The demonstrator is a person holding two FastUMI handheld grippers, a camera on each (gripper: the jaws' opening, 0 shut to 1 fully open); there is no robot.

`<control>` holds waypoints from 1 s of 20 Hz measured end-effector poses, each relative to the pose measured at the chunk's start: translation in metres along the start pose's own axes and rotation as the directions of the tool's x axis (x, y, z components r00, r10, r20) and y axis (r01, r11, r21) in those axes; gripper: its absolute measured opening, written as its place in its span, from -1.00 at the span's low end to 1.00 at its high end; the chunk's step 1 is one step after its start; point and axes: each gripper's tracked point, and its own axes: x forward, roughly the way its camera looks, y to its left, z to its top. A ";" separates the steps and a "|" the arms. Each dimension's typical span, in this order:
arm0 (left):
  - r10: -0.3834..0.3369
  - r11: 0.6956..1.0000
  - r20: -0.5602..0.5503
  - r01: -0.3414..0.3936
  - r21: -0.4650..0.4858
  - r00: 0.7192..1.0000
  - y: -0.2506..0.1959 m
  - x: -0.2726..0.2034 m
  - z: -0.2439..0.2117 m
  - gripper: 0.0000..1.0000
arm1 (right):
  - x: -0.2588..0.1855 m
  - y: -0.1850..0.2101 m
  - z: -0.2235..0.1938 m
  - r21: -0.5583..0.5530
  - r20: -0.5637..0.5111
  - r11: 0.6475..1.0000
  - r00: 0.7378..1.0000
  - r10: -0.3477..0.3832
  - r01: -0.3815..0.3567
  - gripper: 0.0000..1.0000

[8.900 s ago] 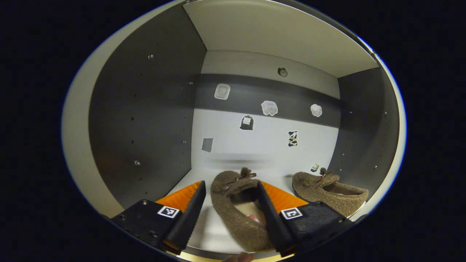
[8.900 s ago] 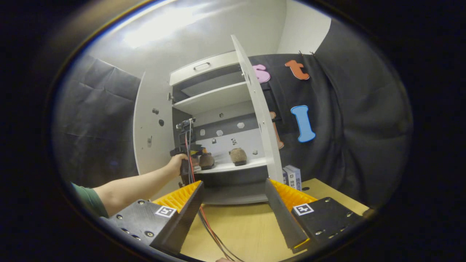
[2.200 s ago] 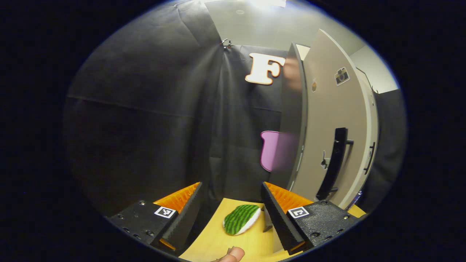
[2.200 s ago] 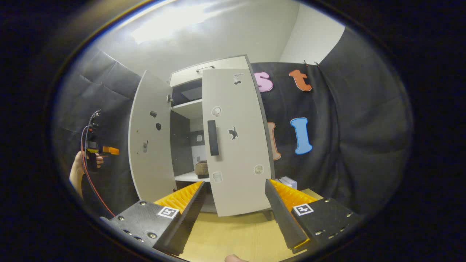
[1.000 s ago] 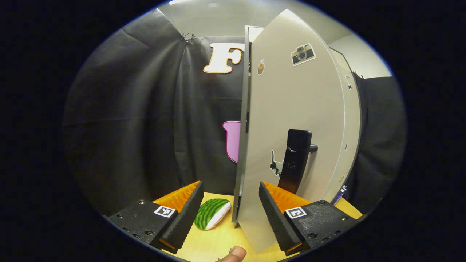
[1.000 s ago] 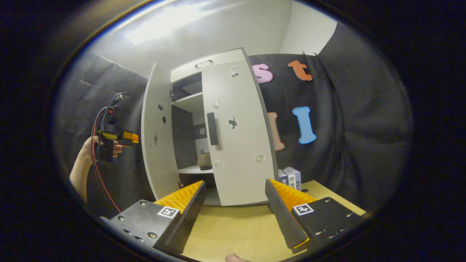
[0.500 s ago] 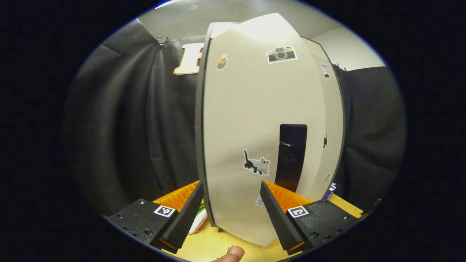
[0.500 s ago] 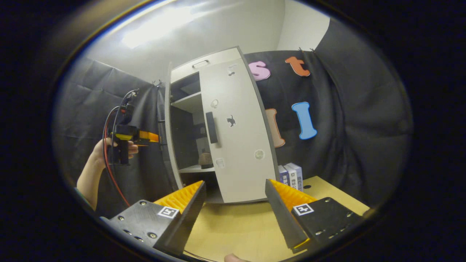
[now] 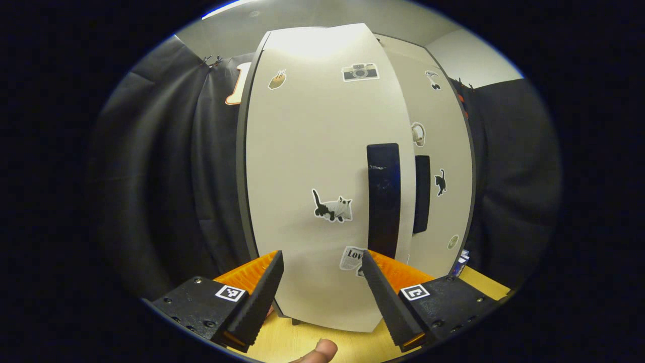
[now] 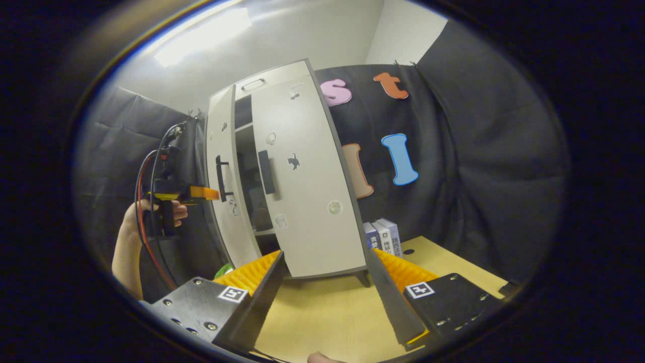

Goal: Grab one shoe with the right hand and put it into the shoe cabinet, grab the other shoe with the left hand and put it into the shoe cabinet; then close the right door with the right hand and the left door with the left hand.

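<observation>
The white shoe cabinet [image 10: 302, 201] stands on the wooden table. Its right door [image 10: 307, 166] lies nearly flat against the front, black handle [image 10: 266, 171] facing out. The left door [image 9: 312, 166] is still a little ajar, with a dark gap [image 10: 247, 166] between the two doors. My left gripper [image 9: 320, 297] is open, its fingers straddling the lower face of the left door below that door's black handle [image 9: 383, 201]. From the right gripper view, a hand holds the left gripper [image 10: 209, 193] against the left door. My right gripper [image 10: 322, 297] is open and empty, back from the cabinet over the table. The doors hide the shoes.
A few books [image 10: 383, 234] stand upright on the table [image 10: 322, 317] right of the cabinet. Something green [image 10: 224, 270] lies low by the cabinet's left corner. Black cloth walls close in behind and on both sides. Red and black cables hang from the left gripper.
The left door has swung from edge-on to nearly shut, with my left gripper following its face. The gap between the doors has narrowed. My right gripper has turned slightly and stays open.
</observation>
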 end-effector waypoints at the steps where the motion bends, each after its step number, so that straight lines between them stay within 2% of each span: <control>1: 0.018 1.000 0.007 -0.018 0.011 1.000 0.004 -0.009 -0.001 0.93 | 0.001 0.001 0.000 0.001 -0.002 1.000 1.000 0.000 0.000 0.96; 4: 0.062 0.998 0.049 -0.062 0.002 0.997 0.017 -0.039 0.002 0.92 | -0.001 0.005 0.001 0.001 -0.004 1.000 1.000 0.000 0.000 0.96; 6: 0.056 0.998 0.075 -0.054 -0.030 0.996 0.018 -0.059 0.004 0.92 | -0.002 0.014 0.003 -0.015 -0.002 1.000 1.000 -0.006 0.006 0.96; 10: 0.086 0.996 0.083 -0.084 -0.024 0.993 0.029 -0.098 -0.006 0.92 | 0.002 0.025 0.012 -0.040 0.011 0.999 1.000 -0.016 0.016 0.96; 13: 0.085 0.996 0.091 -0.082 -0.040 0.992 0.026 -0.128 -0.020 0.92 | 0.000 0.026 0.018 -0.049 0.014 0.996 0.998 -0.068 0.068 0.96; 17: 0.086 0.996 0.093 -0.084 -0.028 0.992 0.019 -0.167 -0.041 0.92 | -0.001 0.047 0.031 -0.061 0.030 0.997 0.999 -0.040 0.042 0.96; 18: 0.083 0.996 0.083 -0.079 -0.039 0.993 0.015 -0.175 -0.049 0.92 | -0.001 0.051 0.034 -0.074 0.033 0.997 0.999 -0.036 0.039 1.00; 20: 0.067 0.997 0.090 -0.063 -0.054 0.994 0.006 -0.189 -0.055 0.92 | -0.001 0.057 0.040 -0.114 0.039 0.992 0.998 -0.042 0.046 0.96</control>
